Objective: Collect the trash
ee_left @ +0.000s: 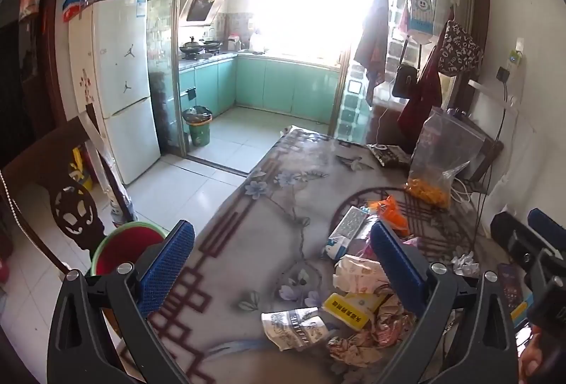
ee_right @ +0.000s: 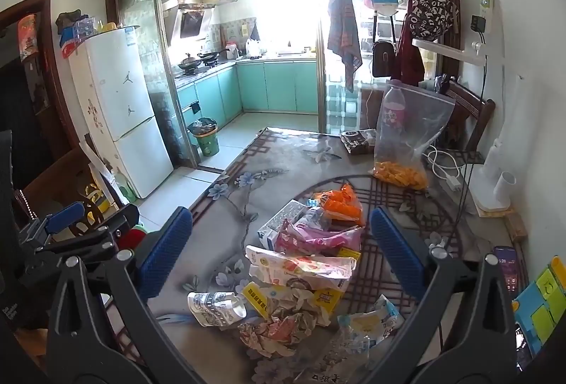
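Note:
A heap of trash (ee_right: 300,274) lies on the flower-patterned table (ee_right: 247,178): crumpled wrappers, a yellow box (ee_right: 260,299), a pink wrapper (ee_right: 318,237), an orange wrapper (ee_right: 341,203), a small carton (ee_right: 283,217), a crushed paper cup (ee_right: 215,308) and a flattened plastic bottle (ee_right: 353,338). My right gripper (ee_right: 281,249) hovers open above the heap, with nothing between its pads. My left gripper (ee_left: 283,263) stands open over the table's left edge, the heap (ee_left: 357,306) by its right finger. Each gripper shows at the edge of the other's view: the left (ee_right: 92,217), the right (ee_left: 527,231).
A red basin with a green rim (ee_left: 123,249) sits below the table's left edge beside a dark wooden chair (ee_left: 67,203). A zip bag of orange snacks (ee_right: 403,150), a white lamp (ee_right: 495,185), cables and a phone (ee_right: 507,267) stand at the right. A green bin (ee_right: 207,138) stands in the kitchen.

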A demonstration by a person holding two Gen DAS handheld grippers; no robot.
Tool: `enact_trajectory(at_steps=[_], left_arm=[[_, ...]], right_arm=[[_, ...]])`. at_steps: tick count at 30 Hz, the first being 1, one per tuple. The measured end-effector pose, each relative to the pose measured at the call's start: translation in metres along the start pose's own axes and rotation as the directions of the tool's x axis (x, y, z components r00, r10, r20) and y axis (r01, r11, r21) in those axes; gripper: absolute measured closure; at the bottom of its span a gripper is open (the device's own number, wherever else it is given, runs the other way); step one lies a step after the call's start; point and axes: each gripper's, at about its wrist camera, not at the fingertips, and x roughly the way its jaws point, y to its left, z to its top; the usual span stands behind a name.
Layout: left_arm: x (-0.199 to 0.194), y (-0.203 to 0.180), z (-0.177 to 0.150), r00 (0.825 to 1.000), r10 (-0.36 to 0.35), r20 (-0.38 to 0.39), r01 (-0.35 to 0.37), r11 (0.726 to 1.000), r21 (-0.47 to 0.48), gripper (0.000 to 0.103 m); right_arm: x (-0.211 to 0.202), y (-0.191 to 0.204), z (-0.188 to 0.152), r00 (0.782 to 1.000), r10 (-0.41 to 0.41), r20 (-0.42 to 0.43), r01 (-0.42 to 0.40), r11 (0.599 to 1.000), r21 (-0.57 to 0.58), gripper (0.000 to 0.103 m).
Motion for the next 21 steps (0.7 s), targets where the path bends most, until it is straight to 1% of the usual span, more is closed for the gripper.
enact_trajectory(at_steps=[9,10,19,21], left_arm=[[0.0008,0.002,-0.0018,1.0,-0.011,-0.01,0.011,1.0,-0.018,0.008],[0.0008,0.0017,-0.0019,1.0,-0.011,-0.011,0.011,1.0,-0.018,0.008],[-0.0009,0.0075,-0.0046,1.0,-0.011,-0.018,0.011,0.999,-0.035,0.008],[-0.0015,0.0086,-0.005,1.0,-0.007,-0.018,0.006,0.999,-0.036,0.008]], right_arm=[[-0.0005,-0.0004,-0.0015,1.0,-0.001,0.0,0.001,1.0,-0.008,0.003],[-0.0037,-0.0007,0.003,1.0,-0.001,0.001,0.001,1.0,-0.01,0.003],[-0.0004,0.0014,-0.0029,1.0,0.002,-0.001,-0.002,1.0,-0.006,0.003],[-0.0022,0.0081,-0.0014,1.0,-0.001,-0.006,0.001,1.0,-0.014,0.003]])
